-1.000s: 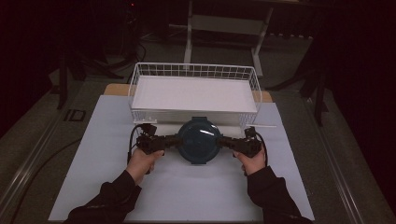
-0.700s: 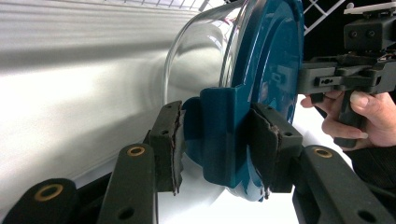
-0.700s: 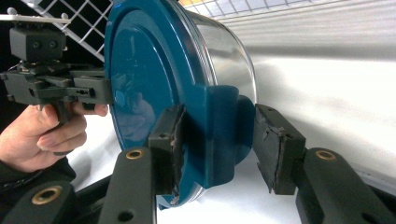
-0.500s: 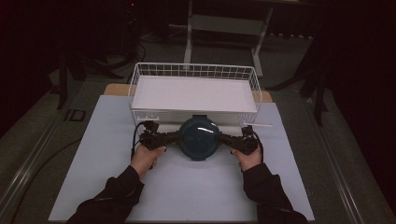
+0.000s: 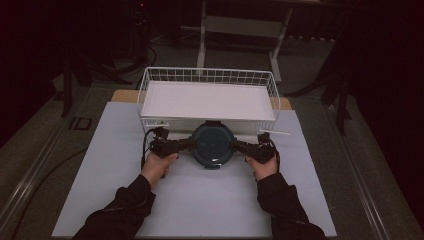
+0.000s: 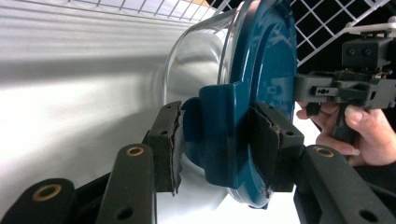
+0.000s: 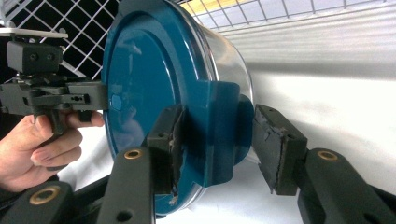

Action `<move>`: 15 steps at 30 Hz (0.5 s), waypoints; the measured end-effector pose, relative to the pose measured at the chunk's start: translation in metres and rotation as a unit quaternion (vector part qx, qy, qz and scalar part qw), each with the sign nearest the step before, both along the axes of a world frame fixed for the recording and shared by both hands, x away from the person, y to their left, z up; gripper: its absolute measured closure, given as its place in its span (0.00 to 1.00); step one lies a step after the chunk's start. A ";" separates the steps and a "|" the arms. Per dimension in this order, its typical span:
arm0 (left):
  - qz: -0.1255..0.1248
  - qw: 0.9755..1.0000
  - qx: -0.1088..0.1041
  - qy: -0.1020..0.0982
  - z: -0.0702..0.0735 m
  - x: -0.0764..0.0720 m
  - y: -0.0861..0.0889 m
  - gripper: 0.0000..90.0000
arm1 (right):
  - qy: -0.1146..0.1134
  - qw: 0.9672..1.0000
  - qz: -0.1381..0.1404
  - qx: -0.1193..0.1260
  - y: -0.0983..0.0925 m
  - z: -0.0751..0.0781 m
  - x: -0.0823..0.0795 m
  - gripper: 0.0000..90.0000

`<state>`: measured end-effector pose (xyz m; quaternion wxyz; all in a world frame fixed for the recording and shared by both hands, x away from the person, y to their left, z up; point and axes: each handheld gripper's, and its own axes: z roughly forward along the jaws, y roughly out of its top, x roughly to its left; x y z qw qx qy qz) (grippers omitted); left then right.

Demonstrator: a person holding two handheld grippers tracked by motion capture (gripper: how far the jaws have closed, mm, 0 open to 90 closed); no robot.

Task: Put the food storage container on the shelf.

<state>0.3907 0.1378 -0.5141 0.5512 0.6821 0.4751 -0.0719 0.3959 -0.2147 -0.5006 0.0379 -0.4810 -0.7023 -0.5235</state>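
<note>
A person's two hands hold a round glass container [image 5: 212,146] with a dark blue lid [image 5: 212,142] between them, near the far edge of the white worktop [image 5: 200,200], just in front of a white wire basket [image 5: 207,80]. In the high view the container sits about midway between the worktop's left and right edges, close against the basket's near wall; whether it touches the wire cannot be told.

The left hand-held gripper [image 5: 186,145] is clenched on the lid's side latch [image 6: 219,130]: in the left gripper view both black pads [image 6: 170,140] press against the blue tab from either side, with the clear glass wall [image 6: 196,65] of the container showing behind it.

The right hand-held gripper [image 5: 239,145] comes in from the opposite side. In the right gripper view one pad [image 7: 170,140] lies against the lid's other latch [image 7: 219,135], while the second pad [image 7: 275,149] stands a little apart from it, so this hand-held gripper straddles the tab without clamping it.

Each gripper view also takes in the other hand [image 6: 355,135] across the lid, fingers curled around its tool. Dark sleeves [image 5: 125,210] reach in from the near edge of the worktop. The basket's white floor [image 5: 207,100] lies behind the container.
</note>
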 end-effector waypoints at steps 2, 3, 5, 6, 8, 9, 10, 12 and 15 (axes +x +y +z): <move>0.005 1.000 0.007 -0.016 -0.003 0.000 0.001 0.60 | 0.002 1.000 -0.005 -0.001 0.001 0.000 0.000 0.58; 0.014 0.999 0.016 -0.028 -0.002 -0.001 -0.001 0.59 | 0.001 1.000 -0.006 -0.002 0.002 -0.001 0.001 0.58; 0.028 0.999 0.017 -0.031 -0.003 0.001 -0.001 0.57 | -0.001 1.000 -0.012 -0.005 0.003 -0.003 0.002 0.56; 0.031 0.999 0.017 -0.034 -0.003 0.002 -0.001 0.56 | -0.003 1.000 -0.015 -0.003 0.004 -0.004 0.003 0.55; 0.033 0.999 0.014 -0.032 -0.003 0.004 -0.001 0.56 | -0.016 1.000 -0.019 -0.007 0.006 -0.003 0.004 0.57; 0.034 0.999 0.011 -0.028 -0.004 0.004 0.000 0.56 | -0.021 1.000 -0.021 -0.009 0.007 -0.002 0.004 0.57; 0.034 0.999 0.010 -0.027 -0.004 0.005 0.000 0.56 | -0.020 0.999 -0.023 -0.010 0.007 -0.002 0.005 0.57; 0.038 0.999 0.015 -0.026 -0.004 0.006 0.000 0.53 | -0.010 1.000 -0.025 -0.006 0.007 -0.001 0.005 0.57; 0.046 0.998 0.021 -0.031 -0.003 0.007 -0.001 0.49 | -0.003 1.000 -0.030 0.000 0.007 -0.001 0.006 0.57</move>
